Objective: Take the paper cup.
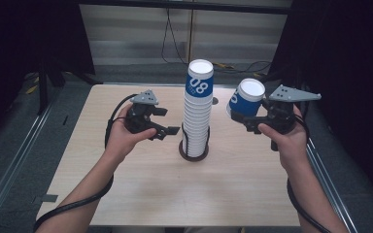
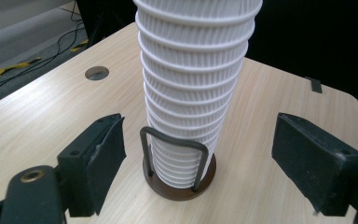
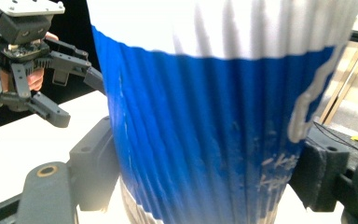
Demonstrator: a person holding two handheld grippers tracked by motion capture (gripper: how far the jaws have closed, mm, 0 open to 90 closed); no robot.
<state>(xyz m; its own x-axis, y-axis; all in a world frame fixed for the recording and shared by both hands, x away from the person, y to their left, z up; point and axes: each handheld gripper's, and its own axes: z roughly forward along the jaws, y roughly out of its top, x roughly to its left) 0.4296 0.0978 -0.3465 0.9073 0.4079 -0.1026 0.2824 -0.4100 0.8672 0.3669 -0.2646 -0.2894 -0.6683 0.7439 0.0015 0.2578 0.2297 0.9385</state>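
A: Entry. Single cup point(image 1: 245, 99), blue ribbed band with white lettering, white rim and base. It is off the table, tilted, up at the right of the tall stack point(image 1: 197, 114) and apart from it.

B: Held by what?

A: The right gripper point(image 1: 246, 121). In the right gripper view its jaws sit against both sides of the blue wall point(image 3: 205, 126), clamped on it. The cup hangs mouth-down, base toward the high camera.

B: And the stack?

A: White ribbed cups nested upside down, the top one blue, marked "08". It stands in a round brown holder point(image 2: 179, 183) with wire loops point(image 2: 173, 142), mid-table point(image 1: 141, 189).

B: Left gripper?

A: The left gripper point(image 1: 167, 124) is just beside the stack's lower part, jaws wide apart, nothing between them but air. In the left gripper view the pads point(image 2: 103, 156) flank the stack without touching.

B: Anything unclear?

A: The lettering on the held cup is cut off; I cannot read it. The left gripper view crops the stack's top. A small hole point(image 2: 97, 73) in the tabletop lies behind the stack.
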